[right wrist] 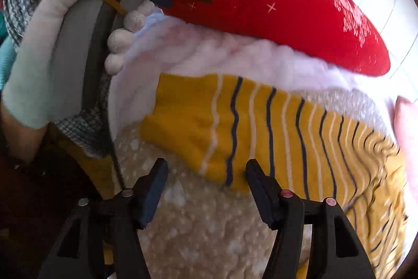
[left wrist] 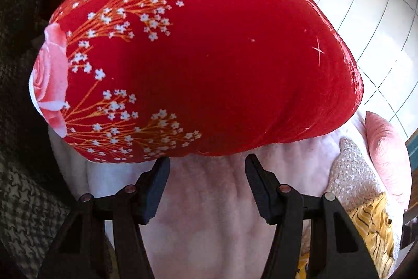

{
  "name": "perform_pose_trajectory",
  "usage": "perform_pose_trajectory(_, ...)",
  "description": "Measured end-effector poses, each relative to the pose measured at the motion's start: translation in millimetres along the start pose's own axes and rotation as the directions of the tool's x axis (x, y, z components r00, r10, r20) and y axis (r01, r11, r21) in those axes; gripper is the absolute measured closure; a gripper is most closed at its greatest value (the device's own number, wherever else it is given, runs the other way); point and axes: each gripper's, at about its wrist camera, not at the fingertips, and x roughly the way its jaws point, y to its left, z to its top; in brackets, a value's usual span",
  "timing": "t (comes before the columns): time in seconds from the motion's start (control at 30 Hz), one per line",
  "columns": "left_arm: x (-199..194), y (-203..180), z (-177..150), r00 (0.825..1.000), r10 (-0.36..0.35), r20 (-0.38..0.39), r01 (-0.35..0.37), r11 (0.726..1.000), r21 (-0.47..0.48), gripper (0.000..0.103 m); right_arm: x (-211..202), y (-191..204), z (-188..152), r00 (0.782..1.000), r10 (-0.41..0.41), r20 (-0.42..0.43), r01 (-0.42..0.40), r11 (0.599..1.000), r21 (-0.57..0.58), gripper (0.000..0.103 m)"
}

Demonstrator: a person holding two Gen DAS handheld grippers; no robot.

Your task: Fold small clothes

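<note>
Both jaws empty and parted: right gripper point(right wrist: 206, 171) to drop onto yellow striped garment point(right wrist: 261, 127) edge, lower centre; left gripper point(left wrist: 207, 169) clear of red floral cloth point(left wrist: 222, 56).

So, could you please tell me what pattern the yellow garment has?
Thin navy and white stripes on the mustard-yellow garment, seen best from the right wrist.

Red cloth point(left wrist: 222, 64) printed with a pink rose and small white flowers; mustard-yellow garment point(right wrist: 261, 127) with navy and white stripes; pale pink fleece point(left wrist: 209, 213).
</note>
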Motion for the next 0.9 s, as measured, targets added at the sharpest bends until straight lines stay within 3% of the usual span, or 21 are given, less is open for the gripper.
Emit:
perform_pose_trajectory(0.03, 1, 0, 0, 1.0, -0.004, -0.002, 0.004, 1.0, -0.009, 0.044, 1, -3, 3, 1.0, -0.008, 0.007, 0.008, 1.0, 0.01, 0.036)
perform_pose_trajectory(0.1, 1, -2, 1, 1.0, -0.009, -0.002, 0.009, 1.0, -0.018, 0.044, 6, -6, 10, 1.0, 0.017, 0.017, -0.018, 0.999, 0.047, 0.056)
perform_pose_trajectory(0.13, -2, -2, 1, 1.0, -0.017, 0.0, 0.017, 1.0, -0.019, 0.044, 6, -13, 11, 0.998, 0.06, 0.013, -0.06, 0.994, 0.092, 0.087)
perform_pose_trajectory(0.17, -2, -3, 1, 1.0, -0.026, 0.001, 0.026, 0.999, -0.019, 0.044, 6, -20, 11, 0.997, 0.079, 0.015, -0.08, 0.986, 0.145, 0.093)
perform_pose_trajectory(0.23, -9, -11, -2, 0.998, -0.06, 0.014, 0.06, 0.998, -0.012, 0.044, -8, -43, 8, 0.992, 0.108, 0.069, -0.122, 0.961, 0.247, 0.094)
perform_pose_trajectory(0.37, -17, -36, -9, 0.991, -0.135, 0.023, 0.134, 0.991, 0.023, 0.044, -58, -110, -18, 0.983, 0.033, 0.18, -0.118, 0.866, 0.486, 0.095)
perform_pose_trajectory(0.47, -23, -68, -20, 0.969, -0.245, -0.042, 0.247, 0.966, 0.072, 0.044, -107, -176, -68, 0.97, -0.133, 0.202, -0.038, 0.74, 0.671, 0.095)
perform_pose_trajectory(0.57, -28, -111, -38, 0.934, -0.335, -0.123, 0.351, 0.926, 0.138, 0.044, -142, -228, -124, 0.949, -0.287, 0.128, 0.071, 0.592, 0.803, 0.095)
perform_pose_trajectory(0.67, -30, -152, -61, 0.869, -0.431, -0.244, 0.475, 0.866, 0.159, 0.044, -175, -276, -193, 0.901, -0.434, -0.018, 0.219, 0.419, 0.881, 0.095)
perform_pose_trajectory(0.77, -22, -190, -84, 0.803, -0.484, -0.348, 0.557, 0.816, 0.152, 0.044, -181, -311, -251, 0.868, -0.47, -0.159, 0.305, 0.253, 0.918, 0.095)
perform_pose_trajectory(0.83, -15, -216, -102, 0.778, -0.487, -0.397, 0.582, 0.796, 0.165, 0.044, -174, -325, -284, 0.868, -0.44, -0.232, 0.342, 0.188, 0.921, 0.095)
perform_pose_trajectory(0.9, -10, -236, -116, 0.773, -0.472, -0.425, 0.585, 0.789, 0.188, 0.044, -166, -334, -310, 0.874, -0.4, -0.276, 0.359, 0.148, 0.922, 0.094)
